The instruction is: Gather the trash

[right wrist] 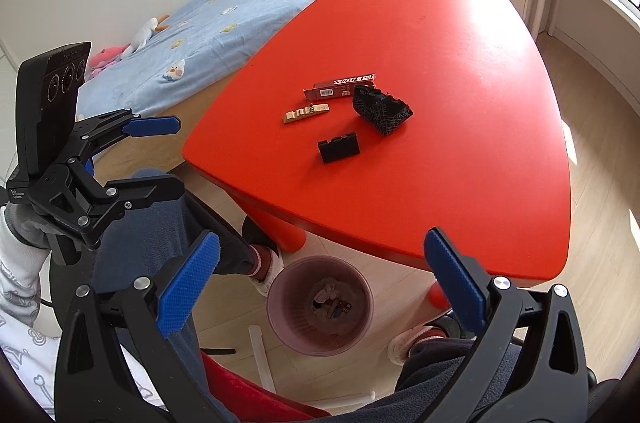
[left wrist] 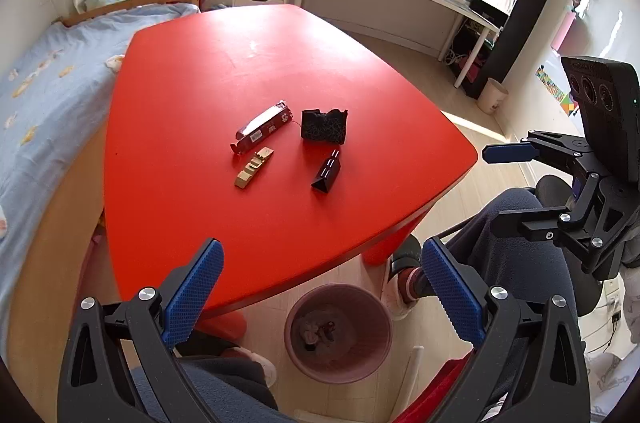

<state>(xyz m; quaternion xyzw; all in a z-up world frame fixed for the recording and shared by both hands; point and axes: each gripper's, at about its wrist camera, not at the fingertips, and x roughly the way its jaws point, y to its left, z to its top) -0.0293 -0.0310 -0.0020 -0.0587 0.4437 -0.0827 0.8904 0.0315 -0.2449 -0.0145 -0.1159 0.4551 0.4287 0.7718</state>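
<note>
The left gripper (left wrist: 322, 297) is released, its blue pads wide apart with nothing between them, and the right gripper (right wrist: 322, 287) is released in the same way. Both hang above the pink waste bin (left wrist: 296, 327), which stands on the floor just beside the near edge of the red table (left wrist: 280, 63), between the person's feet. I judge they are held back here, high and spread, to be ready for reaching forward to the trash.

The bin already holds some small scraps at its bottom. Beyond the bin, near the middle of the table, four pieces of trash lie close together but apart from each other. Nearest to the bin is a small black triangular box (left wrist: 327, 172). A little further, toward the bed side, is a flattened gold carton (left wrist: 253, 168), and behind it a long dark red box (left wrist: 262, 127) with a white label. Furthest from the bin lies a crumpled black wrapper (left wrist: 324, 126) with thin pale lines and a torn edge.
</note>
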